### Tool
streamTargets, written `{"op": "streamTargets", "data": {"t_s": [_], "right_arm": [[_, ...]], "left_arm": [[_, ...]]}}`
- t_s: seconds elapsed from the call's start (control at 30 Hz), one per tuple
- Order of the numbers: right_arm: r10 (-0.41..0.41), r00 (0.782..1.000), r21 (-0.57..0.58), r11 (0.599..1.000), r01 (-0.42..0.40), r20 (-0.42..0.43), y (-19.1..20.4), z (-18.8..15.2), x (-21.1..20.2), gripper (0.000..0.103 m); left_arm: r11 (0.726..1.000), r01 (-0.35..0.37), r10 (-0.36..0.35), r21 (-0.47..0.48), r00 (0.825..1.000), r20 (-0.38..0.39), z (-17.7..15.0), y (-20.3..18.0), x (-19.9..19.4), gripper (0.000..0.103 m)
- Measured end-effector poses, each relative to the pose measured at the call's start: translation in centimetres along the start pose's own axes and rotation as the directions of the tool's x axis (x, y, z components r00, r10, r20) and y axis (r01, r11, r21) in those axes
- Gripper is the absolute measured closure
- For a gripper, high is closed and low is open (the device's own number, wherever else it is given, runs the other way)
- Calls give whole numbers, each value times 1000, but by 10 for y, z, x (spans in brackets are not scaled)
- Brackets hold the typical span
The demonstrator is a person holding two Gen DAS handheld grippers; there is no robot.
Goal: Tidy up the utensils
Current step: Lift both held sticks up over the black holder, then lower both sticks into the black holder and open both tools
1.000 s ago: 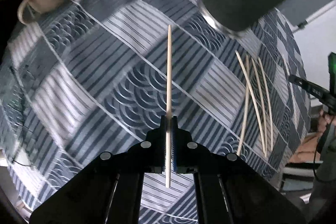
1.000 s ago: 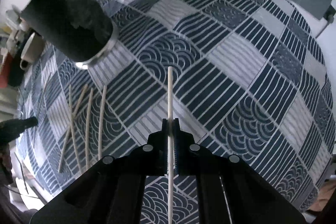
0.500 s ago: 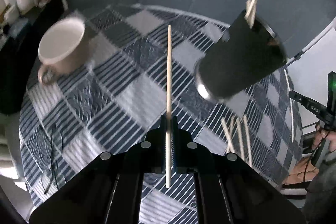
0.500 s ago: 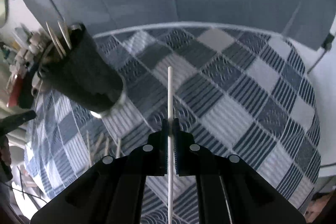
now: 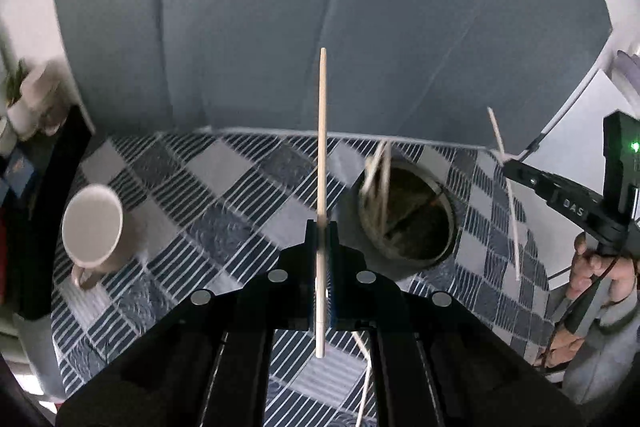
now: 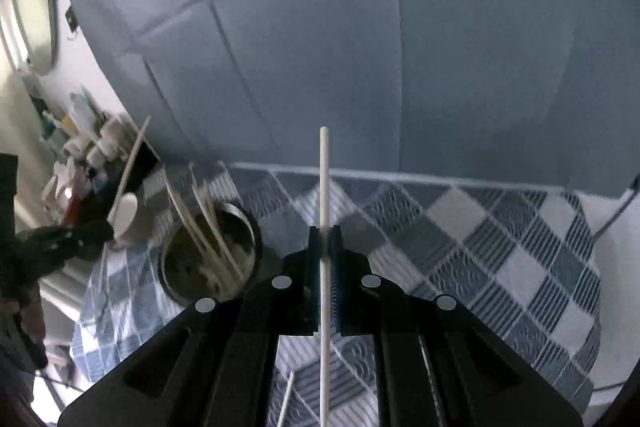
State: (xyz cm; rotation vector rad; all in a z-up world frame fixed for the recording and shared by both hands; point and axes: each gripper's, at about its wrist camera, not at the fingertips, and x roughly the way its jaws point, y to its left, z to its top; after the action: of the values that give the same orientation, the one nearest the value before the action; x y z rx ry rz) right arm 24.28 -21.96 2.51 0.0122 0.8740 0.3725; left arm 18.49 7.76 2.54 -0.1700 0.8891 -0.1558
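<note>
My left gripper (image 5: pixel 321 231) is shut on a wooden chopstick (image 5: pixel 321 131) that points up and forward, raised above the table. The dark utensil holder (image 5: pixel 408 211) stands just right of it, holding several chopsticks (image 5: pixel 378 183). My right gripper (image 6: pixel 325 237) is shut on a pale chopstick (image 6: pixel 324 179), also raised; the holder (image 6: pixel 210 259) is to its lower left with several chopsticks (image 6: pixel 208 227) in it. The right gripper (image 5: pixel 508 163) with its chopstick (image 5: pixel 510 203) shows at the right of the left wrist view. The left gripper (image 6: pixel 106 227) shows at the left of the right wrist view.
A cream mug (image 5: pixel 94 227) stands on the blue patchwork tablecloth (image 5: pixel 224 195) at the left. Loose chopsticks (image 5: pixel 364 379) lie on the cloth below the grippers, one also in the right wrist view (image 6: pixel 286 399). A grey padded wall (image 5: pixel 320 7) is behind; cluttered shelf (image 6: pixel 80 155) at left.
Both grippers have risen and tilted up with their chopsticks, so the holder's open top now shows from above. The loose chopsticks on the cloth have dropped out of sight below.
</note>
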Motion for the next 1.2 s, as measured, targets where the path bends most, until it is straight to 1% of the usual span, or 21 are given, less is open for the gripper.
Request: {"op": "streamTargets", "data": {"t_s": [0.23,0.37,0.43,0.5,0.53,0.57,0.6,0.67,0.77,0.87,1.03,1.13,1.2], "right_arm": [[62,995,-14,998,-61,72,22,36,-1,98],[118,983,-46,993,-112,143,35,46,-1,98],[145,971,-71,988,-133,188,42,45,0,98],[160,962,-81,986,-146,222,44,41,6,98],[177,956,-78,983,-163,235,45,39,8,98],[196,949,-73,980,-184,247,44,37,10,98],[223,937,-65,975,-214,270,42,32,13,98],[256,918,-57,966,-251,304,39,25,18,98],[288,891,-47,956,-290,352,35,14,22,98],[307,878,-43,949,-314,367,34,7,27,98],[325,850,-23,938,-347,415,30,5,26,98],[343,832,-8,926,-377,436,29,9,25,98],[328,833,-12,932,-361,446,32,8,26,98]], "left_arm": [[1000,25,-25,2,997,79,29,-21,3,98],[996,84,-80,-20,984,156,37,-28,3,98],[995,96,-90,-18,974,209,37,-32,4,98],[994,109,-101,-20,964,245,35,-35,8,98],[993,114,-105,-18,959,264,33,-37,11,98],[993,117,-109,-13,957,269,32,-38,14,98],[993,117,-111,-5,953,283,30,-39,16,98],[993,118,-118,21,936,330,22,-43,18,98],[991,118,-131,57,921,368,10,-50,24,98],[987,151,-158,46,917,366,2,-50,29,98],[986,153,-167,66,911,377,-8,-52,36,98],[986,162,-168,51,906,389,-15,-53,36,98],[985,169,-172,41,902,397,-22,-53,37,98]]}}
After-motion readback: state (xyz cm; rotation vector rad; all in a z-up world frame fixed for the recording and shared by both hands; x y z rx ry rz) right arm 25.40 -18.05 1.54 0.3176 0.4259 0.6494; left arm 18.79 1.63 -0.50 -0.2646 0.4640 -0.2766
